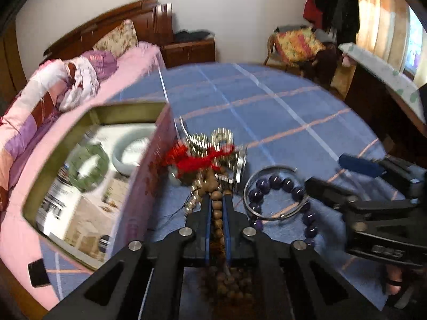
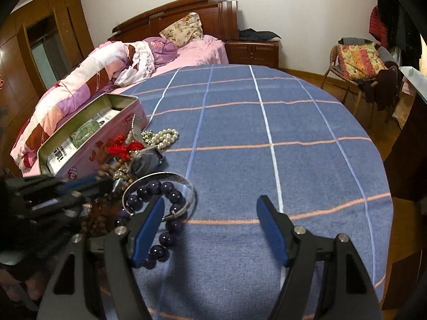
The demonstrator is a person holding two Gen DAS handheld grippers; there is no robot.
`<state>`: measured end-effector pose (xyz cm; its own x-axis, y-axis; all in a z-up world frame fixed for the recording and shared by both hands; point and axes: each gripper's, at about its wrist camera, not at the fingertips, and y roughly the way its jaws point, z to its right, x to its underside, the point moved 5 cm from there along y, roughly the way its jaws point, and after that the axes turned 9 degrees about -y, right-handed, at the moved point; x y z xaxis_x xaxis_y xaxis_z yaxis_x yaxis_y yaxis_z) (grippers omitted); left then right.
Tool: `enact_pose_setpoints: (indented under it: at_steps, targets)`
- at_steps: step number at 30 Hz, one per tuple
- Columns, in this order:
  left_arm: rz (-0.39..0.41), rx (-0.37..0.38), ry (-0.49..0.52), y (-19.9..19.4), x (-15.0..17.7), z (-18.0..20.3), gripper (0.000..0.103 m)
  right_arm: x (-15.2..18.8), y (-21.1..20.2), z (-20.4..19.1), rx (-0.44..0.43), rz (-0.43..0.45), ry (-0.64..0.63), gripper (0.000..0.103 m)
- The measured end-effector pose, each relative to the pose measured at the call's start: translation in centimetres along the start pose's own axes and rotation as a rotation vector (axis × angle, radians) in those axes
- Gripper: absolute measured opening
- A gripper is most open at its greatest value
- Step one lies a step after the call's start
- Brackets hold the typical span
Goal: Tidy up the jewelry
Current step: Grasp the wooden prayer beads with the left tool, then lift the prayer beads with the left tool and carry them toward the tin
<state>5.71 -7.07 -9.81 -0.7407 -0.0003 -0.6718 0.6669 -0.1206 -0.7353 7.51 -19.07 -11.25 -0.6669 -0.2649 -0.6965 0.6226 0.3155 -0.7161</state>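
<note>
My left gripper [image 1: 216, 196] is shut on a brown wooden bead string [image 1: 216, 213], also seen in the right wrist view [image 2: 100, 220]. Beyond it lies a pile: a red knotted cord [image 1: 198, 160], pearls [image 2: 166, 136] and a watch [image 2: 144, 160]. A purple bead bracelet [image 1: 280, 184] and a silver bangle [image 1: 277, 213] lie to the right; both show in the right wrist view [image 2: 170, 194], [image 2: 186, 186]. A pink tin box [image 1: 106, 170] holds a green bangle [image 1: 88, 168] and a pale bangle [image 1: 128, 154]. My right gripper [image 2: 210, 208] is open, its left finger over the purple bracelet.
The jewelry lies on a round table with a blue checked cloth [image 2: 267, 133]. A bed with pink bedding [image 2: 120, 69] stands behind the box. A chair with a cushion [image 2: 357, 61] is at the far right. A dark cabinet [image 2: 408, 146] is beside the table's right edge.
</note>
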Motion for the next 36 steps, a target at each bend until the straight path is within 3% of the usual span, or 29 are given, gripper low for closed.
enact_pose_setpoints:
  at_steps: [3,18,23,36]
  targets:
    - [0.066,0.016,-0.003,-2.7,-0.8,-0.1,0.006,0.0,-0.1,0.0,0.006,0.003,0.003,0.074]
    - [0.207,0.08,-0.06,-9.4,-4.1,-2.0,0.006,-0.5,-0.7,-0.3,-0.017,0.013,-0.016,0.073]
    - [0.226,0.085,-0.074,-10.2,-4.4,-2.6,0.006,-0.7,-0.7,-1.3,-0.038,0.005,-0.056,0.055]
    - [0.195,0.066,-0.067,-8.3,-3.5,-2.4,0.006,-0.3,1.2,-1.5,-0.05,-0.051,-0.053,0.04]
